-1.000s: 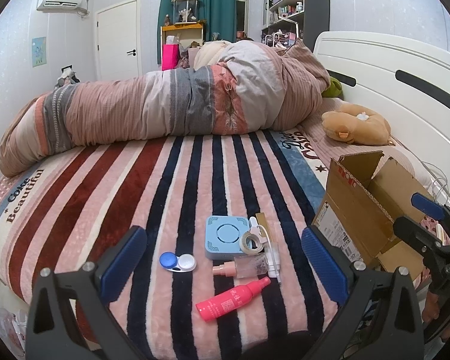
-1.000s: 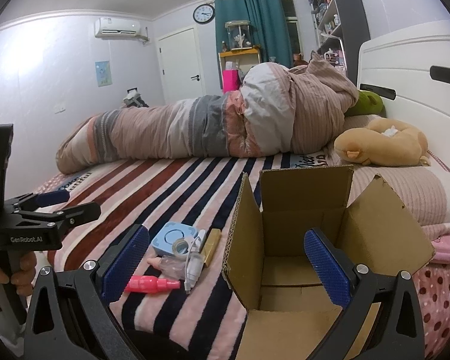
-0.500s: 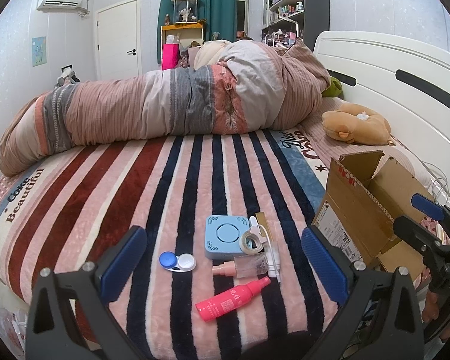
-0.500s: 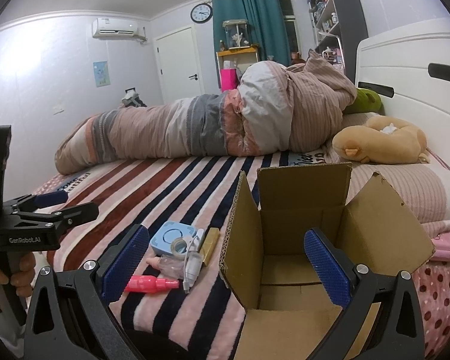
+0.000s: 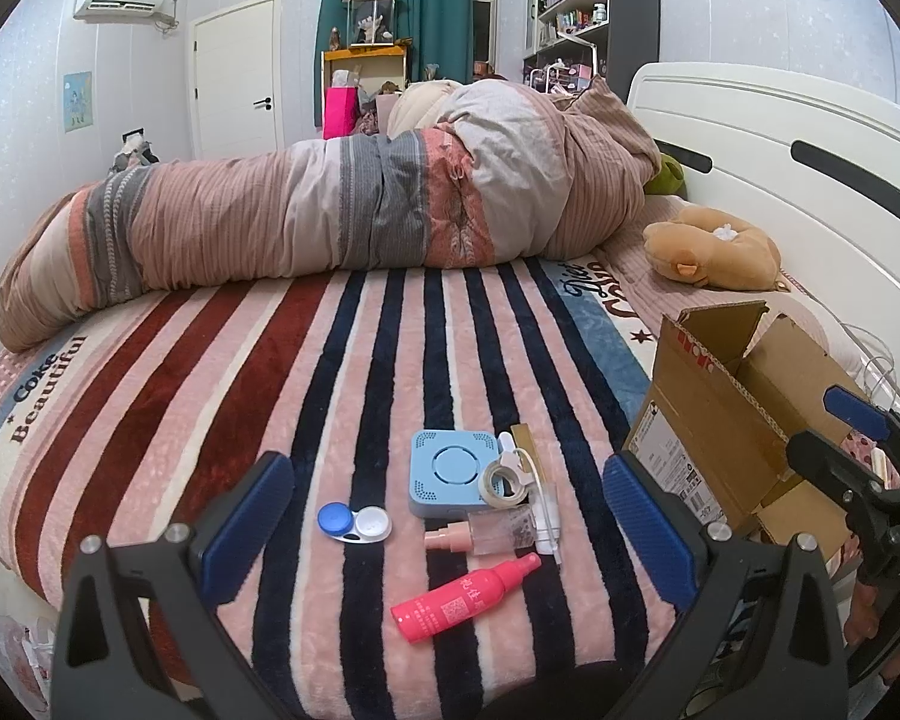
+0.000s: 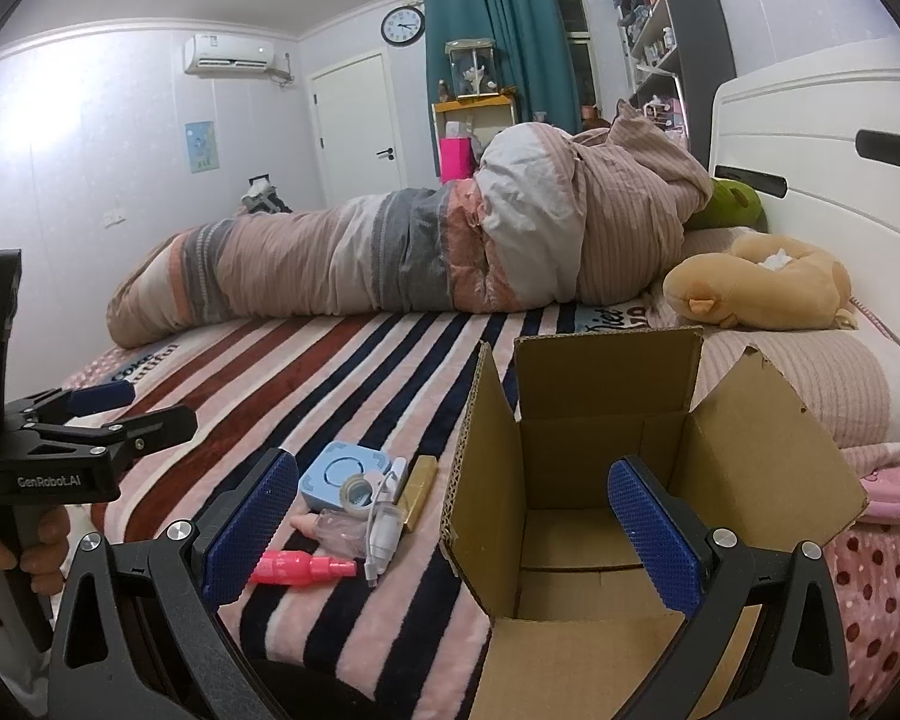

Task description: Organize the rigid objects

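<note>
Small items lie on the striped blanket: a pink spray bottle point(image 5: 465, 597), a blue-and-white contact lens case point(image 5: 354, 523), a light blue square box point(image 5: 450, 473), a tape roll point(image 5: 501, 483), a clear small bottle point(image 5: 498, 531), a white charger with cable point(image 5: 543, 516) and a gold bar point(image 5: 528, 450). An open, empty cardboard box point(image 6: 600, 498) stands to their right. My left gripper point(image 5: 447, 534) is open above the items. My right gripper point(image 6: 453, 531) is open in front of the box. The pink bottle point(image 6: 303, 567) also shows in the right wrist view.
A rolled-up duvet point(image 5: 342, 210) lies across the far side of the bed. A tan plush toy point(image 5: 714, 246) sits by the white headboard point(image 5: 780, 138). The bed's front edge runs just below the items.
The right wrist view has shifted slightly downward; the rest of the scene is unchanged.
</note>
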The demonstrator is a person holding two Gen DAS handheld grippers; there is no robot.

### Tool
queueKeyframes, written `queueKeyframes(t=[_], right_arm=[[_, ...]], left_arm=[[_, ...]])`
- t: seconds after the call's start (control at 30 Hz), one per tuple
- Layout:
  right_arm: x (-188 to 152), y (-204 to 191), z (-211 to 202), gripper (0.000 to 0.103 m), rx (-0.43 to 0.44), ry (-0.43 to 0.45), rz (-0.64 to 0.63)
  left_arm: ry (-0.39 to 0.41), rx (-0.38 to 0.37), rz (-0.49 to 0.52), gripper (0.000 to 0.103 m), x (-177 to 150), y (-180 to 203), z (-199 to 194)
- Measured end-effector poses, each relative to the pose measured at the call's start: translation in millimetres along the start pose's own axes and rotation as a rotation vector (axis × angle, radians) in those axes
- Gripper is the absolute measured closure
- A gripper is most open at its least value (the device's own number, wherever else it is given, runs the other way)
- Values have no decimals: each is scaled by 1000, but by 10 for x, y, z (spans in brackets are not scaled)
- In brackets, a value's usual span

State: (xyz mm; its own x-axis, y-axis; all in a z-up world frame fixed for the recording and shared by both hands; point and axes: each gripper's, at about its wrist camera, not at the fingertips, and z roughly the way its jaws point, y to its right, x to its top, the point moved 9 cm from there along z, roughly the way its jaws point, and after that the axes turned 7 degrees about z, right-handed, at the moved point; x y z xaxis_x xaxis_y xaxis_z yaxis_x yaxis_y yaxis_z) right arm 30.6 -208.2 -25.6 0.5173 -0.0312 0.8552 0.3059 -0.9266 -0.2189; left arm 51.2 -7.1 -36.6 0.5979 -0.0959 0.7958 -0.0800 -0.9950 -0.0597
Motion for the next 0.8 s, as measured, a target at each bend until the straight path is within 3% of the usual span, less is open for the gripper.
queueKeyframes(t=[0.13,0.27,0.37,0.5,0.6,0.8], right_arm=[[27,-84,-35,0,-22,23,-44],[118,-369,-86,0,40,29,-84],[58,-746,83,0,149,-81,-108],[-145,-1213,359,21,188,-176,-187],[-378,-1432,629,26,246,-292,-136],[-839,-1458,1101,31,188,-474,-76]], left_arm=[[12,-19,-7,0,-22,-30,5],[43,-54,-38,0,-60,-239,64],[54,-53,-51,0,-112,-525,140],[47,-52,-41,0,-165,-870,305],[50,-62,-28,0,-177,-1071,453],[35,-116,-52,0,-391,-1217,791]])
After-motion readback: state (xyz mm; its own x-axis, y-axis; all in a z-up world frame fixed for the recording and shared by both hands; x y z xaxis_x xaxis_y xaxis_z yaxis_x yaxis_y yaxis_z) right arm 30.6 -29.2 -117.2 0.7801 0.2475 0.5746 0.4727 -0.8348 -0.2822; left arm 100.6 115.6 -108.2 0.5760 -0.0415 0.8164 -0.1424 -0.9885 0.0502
